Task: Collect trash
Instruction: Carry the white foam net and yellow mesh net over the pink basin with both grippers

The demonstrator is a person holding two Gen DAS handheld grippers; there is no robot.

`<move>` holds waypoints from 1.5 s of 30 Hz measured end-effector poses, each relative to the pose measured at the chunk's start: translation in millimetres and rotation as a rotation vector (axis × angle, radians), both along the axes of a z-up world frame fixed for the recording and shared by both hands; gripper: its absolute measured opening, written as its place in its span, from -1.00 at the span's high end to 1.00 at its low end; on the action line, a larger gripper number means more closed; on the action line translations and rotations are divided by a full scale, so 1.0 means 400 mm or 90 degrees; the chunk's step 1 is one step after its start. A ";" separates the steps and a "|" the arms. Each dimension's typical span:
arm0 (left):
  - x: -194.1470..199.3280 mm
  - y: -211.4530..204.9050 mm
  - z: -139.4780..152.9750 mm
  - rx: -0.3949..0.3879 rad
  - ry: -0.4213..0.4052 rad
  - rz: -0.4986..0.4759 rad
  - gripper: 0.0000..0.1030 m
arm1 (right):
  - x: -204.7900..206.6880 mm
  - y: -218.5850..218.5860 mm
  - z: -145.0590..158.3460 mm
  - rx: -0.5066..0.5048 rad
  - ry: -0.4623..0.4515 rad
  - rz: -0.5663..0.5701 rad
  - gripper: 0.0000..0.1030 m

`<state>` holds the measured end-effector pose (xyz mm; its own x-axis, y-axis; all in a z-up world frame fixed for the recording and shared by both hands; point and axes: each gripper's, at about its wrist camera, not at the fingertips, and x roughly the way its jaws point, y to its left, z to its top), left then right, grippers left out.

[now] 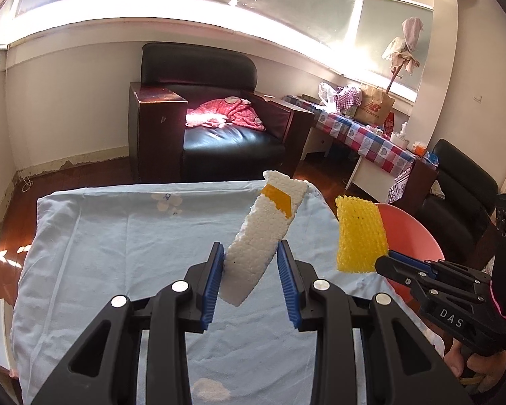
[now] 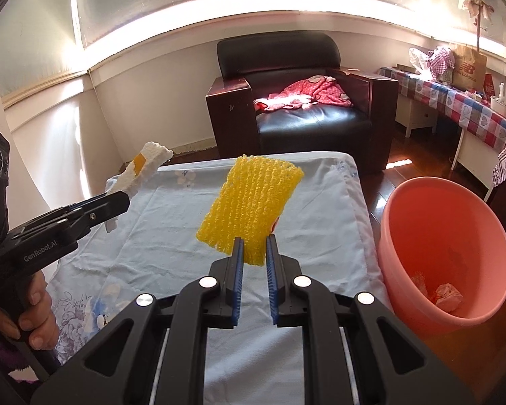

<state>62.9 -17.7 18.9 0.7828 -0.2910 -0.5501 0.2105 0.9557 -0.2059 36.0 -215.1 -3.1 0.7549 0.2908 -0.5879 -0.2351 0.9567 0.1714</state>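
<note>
My left gripper (image 1: 251,248) is shut on a white foam net sleeve (image 1: 266,226) with a yellow patch and holds it above the light blue cloth (image 1: 135,253). The sleeve also shows in the right wrist view (image 2: 141,165). My right gripper (image 2: 254,241) is shut on a yellow foam net sleeve (image 2: 249,202) and holds it above the cloth, left of the pink bin (image 2: 445,253). The yellow sleeve (image 1: 359,233) and the right gripper (image 1: 388,260) show at the right of the left wrist view, in front of the bin (image 1: 411,236). The left gripper (image 2: 124,199) shows at the left of the right wrist view.
The bin holds a few pieces of trash (image 2: 445,295). A black armchair (image 1: 212,118) with a red garment (image 1: 226,113) stands behind the cloth-covered surface. A table with a checked cloth (image 1: 364,135) carries bags at the right. Wooden floor (image 1: 84,175) lies around.
</note>
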 end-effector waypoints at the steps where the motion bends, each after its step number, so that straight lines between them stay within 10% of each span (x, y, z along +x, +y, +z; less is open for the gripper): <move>1: 0.000 -0.009 0.006 0.001 -0.005 -0.003 0.38 | -0.003 -0.010 0.006 0.001 -0.007 -0.007 0.74; 45: 0.100 -0.423 0.084 0.027 -0.068 -0.135 0.37 | -0.053 -0.289 0.027 0.044 -0.062 -0.196 0.74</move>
<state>102.7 -186.8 52.5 0.7607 -0.4338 -0.4829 0.4261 0.8949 -0.1327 14.9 -330.6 7.8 0.8654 0.0763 -0.4953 0.0452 0.9724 0.2288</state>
